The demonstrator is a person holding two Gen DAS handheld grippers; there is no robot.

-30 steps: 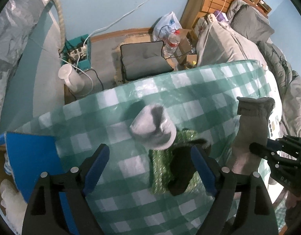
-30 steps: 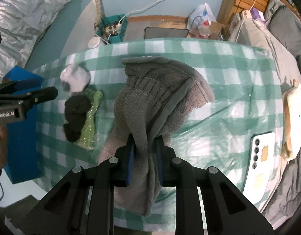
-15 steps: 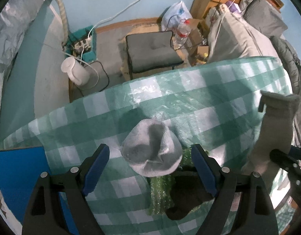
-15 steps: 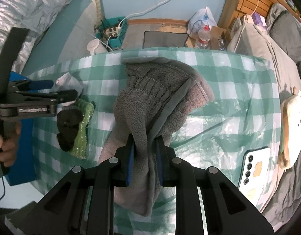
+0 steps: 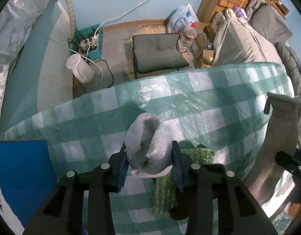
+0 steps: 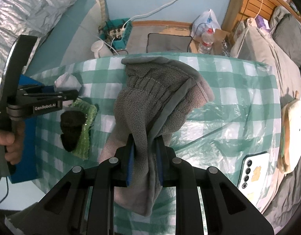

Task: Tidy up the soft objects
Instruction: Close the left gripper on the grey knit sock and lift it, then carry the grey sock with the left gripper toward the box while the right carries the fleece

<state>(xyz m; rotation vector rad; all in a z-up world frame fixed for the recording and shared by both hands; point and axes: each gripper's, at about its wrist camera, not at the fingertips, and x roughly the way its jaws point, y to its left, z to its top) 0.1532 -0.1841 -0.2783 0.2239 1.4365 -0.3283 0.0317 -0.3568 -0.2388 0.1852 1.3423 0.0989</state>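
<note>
Left wrist view, from its left edge: a blue box [image 5: 19,176] sits against the near-left border of the green checked cloth [image 5: 103,121], the cloth's edge lapping its corner. Beyond the far edge of the cloth the floor drops away, with a white kettle [image 5: 80,68] and a grey cushion [image 5: 158,52] well apart from the table. At centre the left gripper [image 5: 149,168] is clamped on a pale grey sock [image 5: 148,146], its blue pads pressed to both sides of the bundle, which bulges up above the fingertips. Just right of it a green sparkly cloth [image 5: 168,188] lies flat on the table, partly under the right finger, with something dark at its near end. A wide stretch of bare checked cloth runs from there to the far right, where a grey fleece glove [image 5: 277,143] hangs.

Right wrist view, left to right: the black item [image 6: 71,128] rests on the green cloth near the left border; the right gripper [image 6: 144,156] pinches the glove about its middle, cuff up, lower end hanging free. Rightward the cloth lies bare and wrinkled up to a white phone [image 6: 252,170] and a cream plush toy [image 6: 293,131] at the right edge.
</note>
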